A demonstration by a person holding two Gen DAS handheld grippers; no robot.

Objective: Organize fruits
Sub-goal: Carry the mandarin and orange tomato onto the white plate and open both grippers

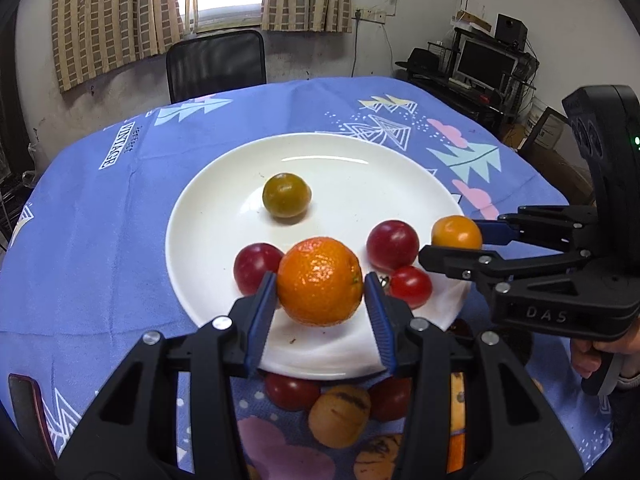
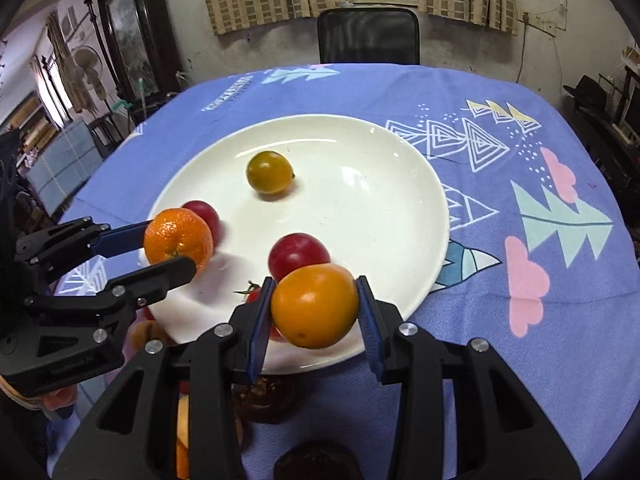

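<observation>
Left wrist: left tongs [image 1: 320, 296] clamp the mandarin [image 1: 320, 280]; right tongs [image 2: 316, 312] clamp an orange tomato [image 2: 316, 304].

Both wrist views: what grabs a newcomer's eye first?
Two orange fruits held over the white plate: the left hand-held gripper clamps a dimpled mandarin at the near rim, and the right hand-held gripper clamps a smooth orange fruit at the right edge. An olive-green fruit sits alone mid-plate.
</observation>
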